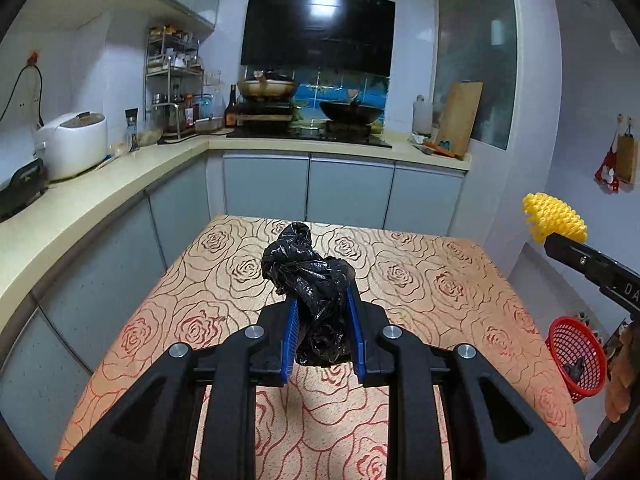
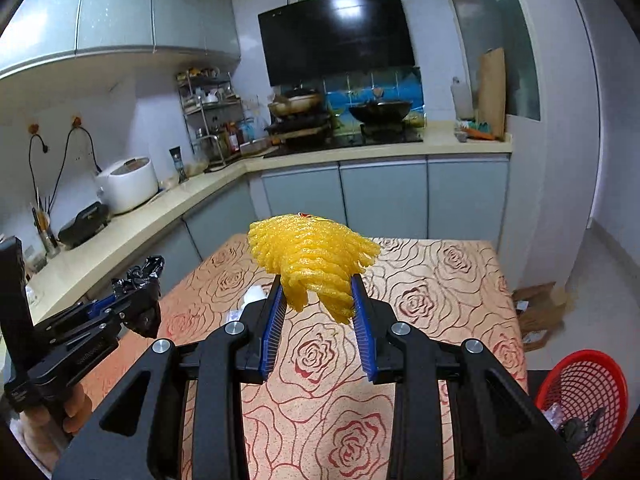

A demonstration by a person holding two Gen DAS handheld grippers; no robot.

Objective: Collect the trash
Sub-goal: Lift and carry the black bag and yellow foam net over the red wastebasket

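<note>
A crumpled black plastic bag is clamped between the blue pads of my left gripper, held up above the rose-patterned table. My right gripper is shut on a yellow foam fruit net, also lifted over the table. In the left wrist view the yellow net and the right gripper's black body show at the right edge. From the right wrist view, the left gripper with the black bag hangs at the left. A red mesh basket stands low at the right, with dark scraps inside.
A small white scrap lies on the table behind the right gripper. Kitchen counters with a rice cooker run along the left and back. A cardboard box lies on the floor to the right of the table.
</note>
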